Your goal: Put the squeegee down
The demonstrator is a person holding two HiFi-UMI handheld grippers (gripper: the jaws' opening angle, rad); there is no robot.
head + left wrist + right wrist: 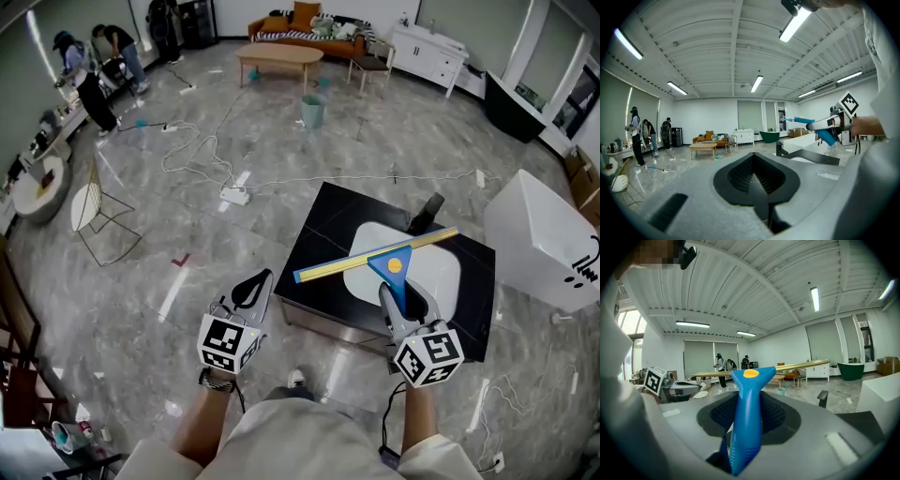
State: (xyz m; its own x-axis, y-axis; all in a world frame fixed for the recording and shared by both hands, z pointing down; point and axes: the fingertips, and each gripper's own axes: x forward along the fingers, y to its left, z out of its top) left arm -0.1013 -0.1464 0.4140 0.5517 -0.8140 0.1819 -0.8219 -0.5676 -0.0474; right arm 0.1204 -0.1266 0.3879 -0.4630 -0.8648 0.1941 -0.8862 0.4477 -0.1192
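Blue squeegee (pixel 394 272) pinched in right gripper (pixel 405 302) jaws over white slab (pixel 442 277), black table (pixel 323 246) | left gripper (pixel 251 289) jaws together

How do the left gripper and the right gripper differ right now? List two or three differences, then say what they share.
1. The right gripper is closed on the blue handle of the squeegee. The left gripper holds nothing, and its jaws are together.
2. The right gripper is over the black table. The left gripper is over the floor beside it.
Shared: each carries a marker cube and points forward.
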